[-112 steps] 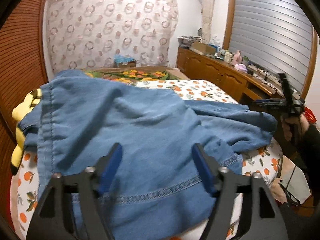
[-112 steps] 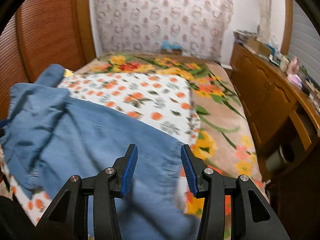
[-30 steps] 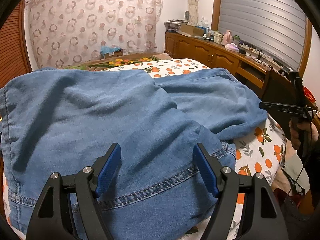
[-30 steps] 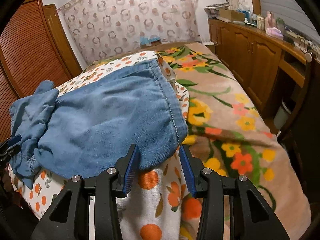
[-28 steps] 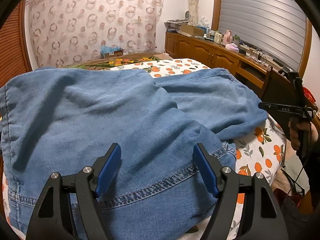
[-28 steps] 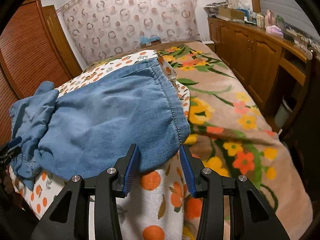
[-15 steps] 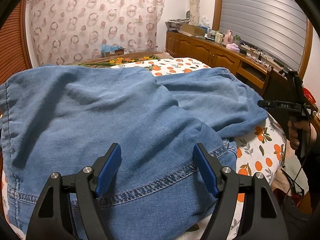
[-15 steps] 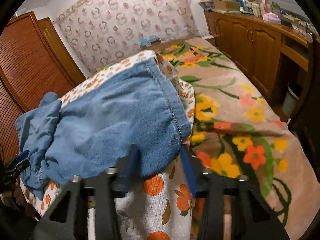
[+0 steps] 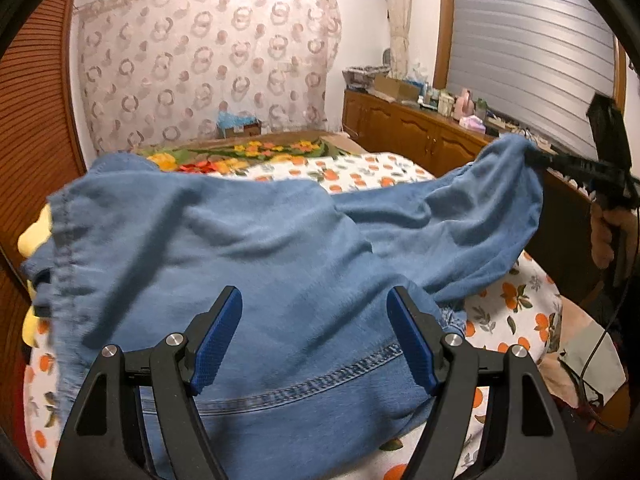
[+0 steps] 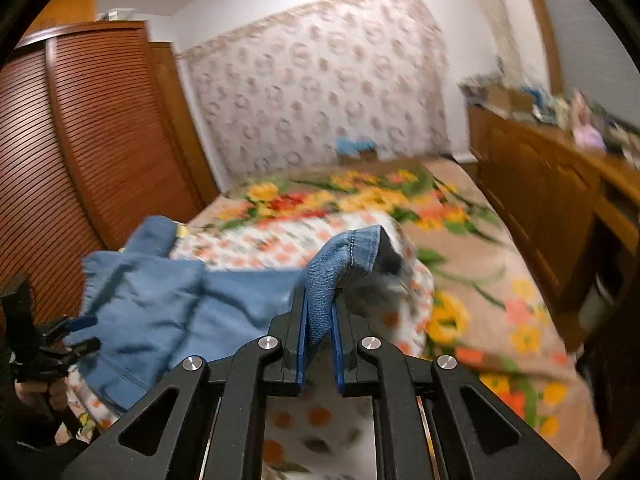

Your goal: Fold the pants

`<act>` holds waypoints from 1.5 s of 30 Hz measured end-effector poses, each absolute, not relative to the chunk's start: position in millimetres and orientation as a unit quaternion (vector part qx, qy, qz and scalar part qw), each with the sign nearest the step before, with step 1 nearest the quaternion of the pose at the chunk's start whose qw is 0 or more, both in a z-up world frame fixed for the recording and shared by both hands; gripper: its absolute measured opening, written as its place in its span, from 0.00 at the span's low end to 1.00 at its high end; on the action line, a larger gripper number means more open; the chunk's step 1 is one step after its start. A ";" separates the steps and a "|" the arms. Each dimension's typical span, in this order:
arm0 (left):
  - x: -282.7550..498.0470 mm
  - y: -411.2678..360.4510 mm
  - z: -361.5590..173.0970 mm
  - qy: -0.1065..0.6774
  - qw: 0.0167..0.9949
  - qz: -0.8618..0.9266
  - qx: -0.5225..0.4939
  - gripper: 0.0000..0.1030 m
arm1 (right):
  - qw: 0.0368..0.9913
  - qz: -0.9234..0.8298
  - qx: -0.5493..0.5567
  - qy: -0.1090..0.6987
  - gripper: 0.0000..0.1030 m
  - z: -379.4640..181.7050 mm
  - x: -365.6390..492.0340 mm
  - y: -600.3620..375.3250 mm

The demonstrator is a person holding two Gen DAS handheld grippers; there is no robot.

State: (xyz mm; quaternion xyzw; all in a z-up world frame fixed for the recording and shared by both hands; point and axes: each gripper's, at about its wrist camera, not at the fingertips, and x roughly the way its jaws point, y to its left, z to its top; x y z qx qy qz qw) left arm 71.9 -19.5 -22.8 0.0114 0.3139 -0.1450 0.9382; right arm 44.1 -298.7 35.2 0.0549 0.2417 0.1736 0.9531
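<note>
While right gripper [image 10: 318,328] lifts its hem, pants [image 9: 280,264] stretch crosswise over bed [image 9: 516,312].

Both views are lit by warm indoor light from above, fairly bright and even, with no strong glare. In the left wrist view the picture is mostly sharp; soft shadows lie in the folds of the pants [image 9: 280,264], and only the cloth edge at the left is a little smeared. The right wrist view is clearly blurred by motion: the bed [image 10: 460,280], the curtain [image 10: 320,92] and the cabinet [image 10: 540,184] look streaked, while the right gripper [image 10: 318,336] itself stays sharp. Both pictures bend strongly at the edges and have dark round corners.
</note>
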 end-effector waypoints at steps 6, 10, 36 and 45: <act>60.3 3.1 -5.1 0.295 0.947 -0.130 -0.001 0.74 | 0.948 0.245 0.002 0.205 0.10 76.8 43.9 -225.5; 52.0 18.7 0.1 0.287 0.951 -0.117 -0.006 0.74 | 0.936 0.294 -0.021 0.193 0.10 87.6 44.2 -170.5; 40.5 73.5 -25.2 0.306 0.948 -0.076 -0.038 0.74 | 0.863 0.420 -0.093 0.265 0.34 73.1 80.4 -25.3; 60.3 68.9 -48.0 0.330 0.940 -0.079 -0.026 0.73 | 0.876 0.366 -0.116 0.292 0.43 40.9 82.1 -41.3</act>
